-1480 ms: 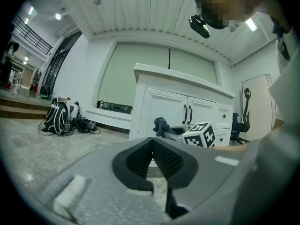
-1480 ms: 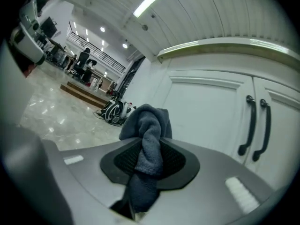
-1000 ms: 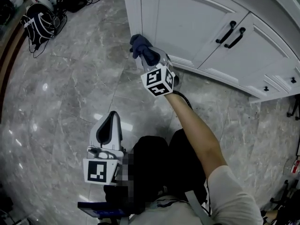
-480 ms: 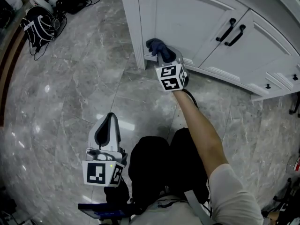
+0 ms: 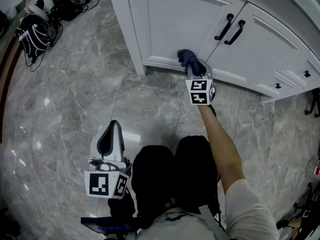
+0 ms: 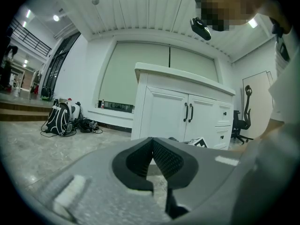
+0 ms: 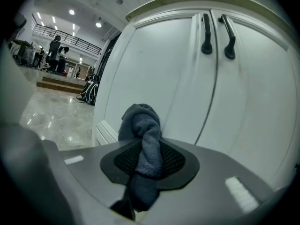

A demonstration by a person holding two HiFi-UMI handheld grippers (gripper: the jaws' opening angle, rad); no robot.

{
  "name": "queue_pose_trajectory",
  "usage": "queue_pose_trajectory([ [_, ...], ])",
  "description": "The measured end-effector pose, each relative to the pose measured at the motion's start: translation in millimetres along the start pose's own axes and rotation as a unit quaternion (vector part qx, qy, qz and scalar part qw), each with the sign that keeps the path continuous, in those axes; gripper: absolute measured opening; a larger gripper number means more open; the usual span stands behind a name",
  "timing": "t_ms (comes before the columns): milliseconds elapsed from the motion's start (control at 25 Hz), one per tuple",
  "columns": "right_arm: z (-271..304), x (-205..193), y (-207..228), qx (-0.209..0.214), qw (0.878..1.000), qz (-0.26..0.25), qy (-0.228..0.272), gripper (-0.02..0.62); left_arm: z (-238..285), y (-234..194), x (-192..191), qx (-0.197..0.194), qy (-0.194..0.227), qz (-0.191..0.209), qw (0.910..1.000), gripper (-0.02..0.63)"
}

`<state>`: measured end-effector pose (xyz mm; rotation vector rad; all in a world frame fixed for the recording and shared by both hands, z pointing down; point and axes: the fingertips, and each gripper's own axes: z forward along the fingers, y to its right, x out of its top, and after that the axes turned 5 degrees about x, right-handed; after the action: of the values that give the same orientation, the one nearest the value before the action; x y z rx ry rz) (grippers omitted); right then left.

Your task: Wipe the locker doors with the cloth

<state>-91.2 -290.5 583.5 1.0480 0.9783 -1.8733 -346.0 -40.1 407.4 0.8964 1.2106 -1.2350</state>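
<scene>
A dark grey-blue cloth (image 7: 143, 139) is bunched between the jaws of my right gripper (image 7: 149, 159), which is shut on it. In the head view that gripper (image 5: 196, 70) holds the cloth (image 5: 188, 59) against the bottom rail of the left white locker door (image 5: 175, 19), near the seam with the right door (image 5: 250, 49). Two black handles (image 7: 216, 34) sit high on the doors. My left gripper (image 5: 112, 140) hangs low over the floor by the person's knees, its jaws shut with nothing between them (image 6: 152, 161).
Grey marble floor (image 5: 70, 94) spreads to the left. Bags and cables (image 5: 37, 19) lie at the far left by the wall. Small drawers (image 5: 295, 79) stand to the right of the doors. An office chair (image 6: 241, 121) stands further right.
My right gripper has carried the cloth to the right along the foot of the left door, from its left corner toward the seam. The left gripper has stayed put.
</scene>
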Motion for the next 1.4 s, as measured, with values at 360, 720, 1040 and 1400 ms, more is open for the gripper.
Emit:
queue_pose_trajectory([
  [360, -59, 31, -7, 0.039, 0.998, -0.037, 0.045, 0.097, 10, 29, 5, -0.022, 0.000, 0.007, 0.9997, 0.002],
  [720, -162, 138, 56, 0.027, 0.988, -0.053, 0.145, 0.097, 37, 95, 5, -0.074, 0.005, 0.009, 0.9972, 0.002],
  [1040, -176, 216, 151, -0.036, 0.978, -0.038, 0.201, 0.097, 52, 143, 2, -0.104, 0.000, 0.008, 0.9945, 0.002],
  [1400, -170, 208, 190, -0.058, 0.981, -0.043, 0.181, 0.098, 61, 160, 7, -0.106, -0.005, 0.019, 0.9942, 0.002],
])
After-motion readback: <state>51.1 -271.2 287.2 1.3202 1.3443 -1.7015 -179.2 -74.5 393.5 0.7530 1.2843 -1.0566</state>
